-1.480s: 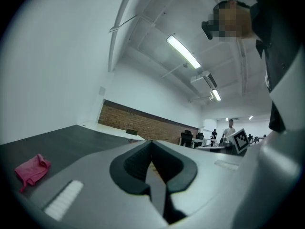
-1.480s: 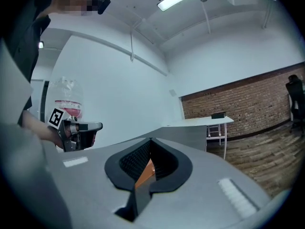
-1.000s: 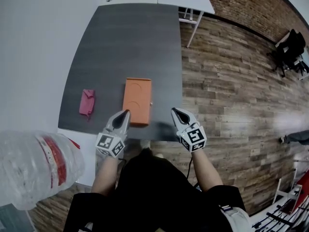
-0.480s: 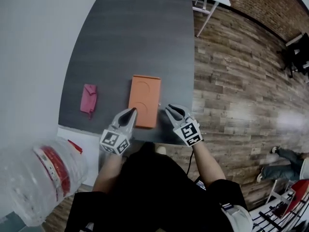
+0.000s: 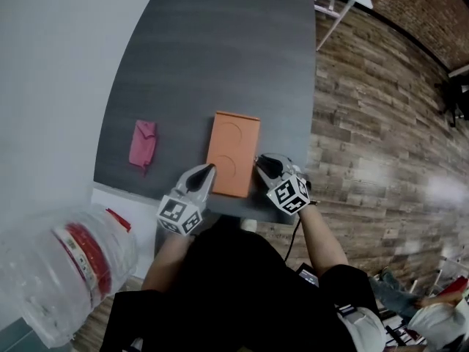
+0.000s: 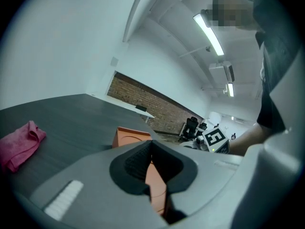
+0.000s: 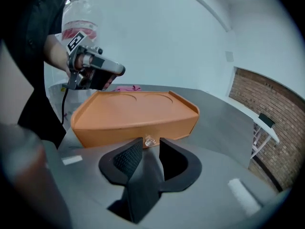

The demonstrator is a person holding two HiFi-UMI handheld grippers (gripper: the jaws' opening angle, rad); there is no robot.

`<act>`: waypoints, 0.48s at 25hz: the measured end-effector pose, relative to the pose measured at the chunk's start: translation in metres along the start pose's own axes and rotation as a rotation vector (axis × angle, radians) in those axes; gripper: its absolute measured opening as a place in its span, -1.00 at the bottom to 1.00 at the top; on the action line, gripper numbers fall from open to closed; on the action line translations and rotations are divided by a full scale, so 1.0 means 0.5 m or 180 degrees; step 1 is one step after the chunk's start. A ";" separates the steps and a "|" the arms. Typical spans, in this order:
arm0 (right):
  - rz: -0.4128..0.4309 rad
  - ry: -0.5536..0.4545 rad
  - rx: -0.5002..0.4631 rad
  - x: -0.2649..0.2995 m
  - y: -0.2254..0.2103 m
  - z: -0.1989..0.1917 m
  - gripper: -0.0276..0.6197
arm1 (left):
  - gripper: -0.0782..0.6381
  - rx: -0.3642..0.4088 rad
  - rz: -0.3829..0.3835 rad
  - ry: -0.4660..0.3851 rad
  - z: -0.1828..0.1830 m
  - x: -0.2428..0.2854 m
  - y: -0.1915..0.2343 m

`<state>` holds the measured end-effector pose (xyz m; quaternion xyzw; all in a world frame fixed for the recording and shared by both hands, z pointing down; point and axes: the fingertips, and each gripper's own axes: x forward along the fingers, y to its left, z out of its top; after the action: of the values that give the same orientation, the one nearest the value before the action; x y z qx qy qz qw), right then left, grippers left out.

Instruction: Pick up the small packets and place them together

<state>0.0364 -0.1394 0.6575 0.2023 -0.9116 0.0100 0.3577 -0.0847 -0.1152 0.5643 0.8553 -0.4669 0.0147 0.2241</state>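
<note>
No small packets show in any view. An orange box (image 5: 233, 155) with two round recesses in its top lies near the table's front edge. On its near side is a small clear knob (image 7: 149, 140). My right gripper (image 5: 261, 161) is at the box's near right corner. Its jaws (image 7: 151, 150) have just been opening and stand a little apart, with the knob just beyond the tips and nothing between them. My left gripper (image 5: 209, 169) is at the near left corner with its tips (image 6: 151, 145) together and nothing held.
A crumpled pink cloth (image 5: 142, 144) lies on the dark grey table (image 5: 212, 57) to the left of the box. A large clear water bottle (image 5: 66, 262) stands at the lower left, off the table. Wooden floor runs along the right.
Both grippers have come down and closer to the near end of the orange box, the right one more. The right jaws have parted.
</note>
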 end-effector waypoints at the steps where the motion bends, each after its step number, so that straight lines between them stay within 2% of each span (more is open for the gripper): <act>1: 0.0029 0.0045 -0.0074 0.007 0.002 -0.003 -0.56 | -0.78 -0.0003 0.0003 0.0009 -0.002 0.000 0.003; 7: 0.0167 0.0148 -0.0404 0.022 0.008 -0.001 -0.50 | -0.78 -0.0051 0.0039 0.0022 -0.008 -0.004 0.010; 12: 0.0285 0.0254 -0.0629 0.031 0.006 -0.004 -0.52 | -0.78 -0.0037 0.0033 0.0046 -0.013 -0.006 0.005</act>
<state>0.0262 -0.1419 0.6694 0.1247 -0.9013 -0.0558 0.4112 -0.0872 -0.1113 0.5703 0.8514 -0.4699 0.0193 0.2323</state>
